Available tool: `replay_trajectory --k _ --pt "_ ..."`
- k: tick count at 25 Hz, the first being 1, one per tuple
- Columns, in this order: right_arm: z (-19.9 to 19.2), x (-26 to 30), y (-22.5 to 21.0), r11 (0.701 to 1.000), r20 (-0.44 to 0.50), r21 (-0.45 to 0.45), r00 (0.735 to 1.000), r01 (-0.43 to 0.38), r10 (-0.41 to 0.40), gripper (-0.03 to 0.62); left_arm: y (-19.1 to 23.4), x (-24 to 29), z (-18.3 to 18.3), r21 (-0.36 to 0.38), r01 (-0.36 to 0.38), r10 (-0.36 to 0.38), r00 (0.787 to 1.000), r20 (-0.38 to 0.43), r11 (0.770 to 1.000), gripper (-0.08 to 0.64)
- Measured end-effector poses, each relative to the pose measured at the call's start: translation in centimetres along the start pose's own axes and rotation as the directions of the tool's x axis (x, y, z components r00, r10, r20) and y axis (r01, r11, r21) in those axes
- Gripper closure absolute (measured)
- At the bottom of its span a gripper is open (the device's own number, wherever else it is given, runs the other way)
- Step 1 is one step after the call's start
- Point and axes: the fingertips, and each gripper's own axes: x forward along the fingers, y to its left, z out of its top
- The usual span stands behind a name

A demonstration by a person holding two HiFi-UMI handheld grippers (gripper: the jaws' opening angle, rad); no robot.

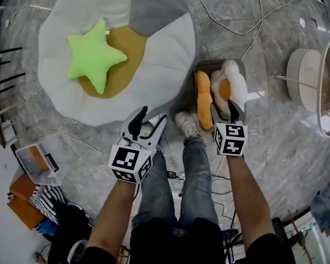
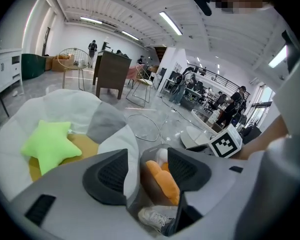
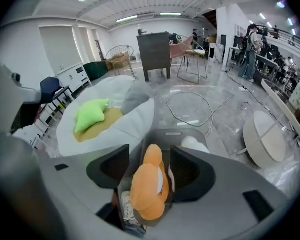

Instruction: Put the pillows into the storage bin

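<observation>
A grey storage bin [image 1: 209, 65] is set on the marble floor [image 1: 275, 147], just beside the right edge of a large fried-egg-shaped floor cushion [image 1: 165, 48]. Two pillows are already lodged inside the bin. A long orange pillow [image 1: 203, 99] is laid along its left wall, and a white fried-egg pillow [image 1: 234, 81] with an orange yolk is packed against the right wall, bulging over the rim. The green star pillow [image 1: 93, 55] is found outside the bin, on the yellow centre of the cushion, toward that cushion's left edge and well apart from both tools. The right gripper [image 1: 225, 113] is held above the near end of the bin and pointed steeply down. Its jaws are parted and nothing is clamped; in the right gripper view the orange pillow is framed in the gap between them but is not pressed by the pads. The left gripper [image 1: 150, 124] is held over the floor by the cushion's near edge, to the left of the bin. Its jaws are likewise spread and empty, and through the gap the bin, the orange pillow and a pale sneaker [image 1: 188, 125] are seen. A white cable [image 1: 231, 22] is looped on the floor beyond the far edge of the bin.
</observation>
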Motion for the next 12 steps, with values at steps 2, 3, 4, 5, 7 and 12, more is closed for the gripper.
replay_trajectory --k 2,3,4,5,7,12 --pt "2.2 -1.3 0.8 1.0 0.041 -0.015 0.999 -0.002 0.002 0.324 0.8 -1.2 1.4 0.005 -0.016 0.016 1.0 0.027 1.0 0.299" --pt "3.3 -2.1 1.2 1.0 0.061 -0.023 0.998 -0.003 0.004 0.324 1.1 -1.9 2.1 0.006 -0.023 0.023 0.999 0.041 1.0 0.299" --pt "4.5 -2.8 1.7 0.999 0.082 -0.032 0.997 -0.003 0.005 0.327 1.5 -2.6 2.9 0.008 -0.031 0.03 0.998 0.055 1.0 0.299" --pt "5.6 -3.5 2.2 0.999 0.105 -0.042 0.994 -0.002 0.006 0.328 1.8 -3.2 3.6 0.012 -0.037 0.036 0.997 0.07 0.999 0.299" --pt "7.9 -4.9 3.3 0.997 0.153 -0.071 0.988 0.002 0.009 0.328 2.5 -4.6 5.0 0.023 -0.051 0.049 0.994 0.098 0.998 0.299" --pt "12.6 -8.1 7.0 0.992 0.249 -0.126 0.967 -0.02 0.051 0.328 4.6 -8.7 7.2 0.026 -0.096 0.091 0.982 0.164 0.995 0.299"
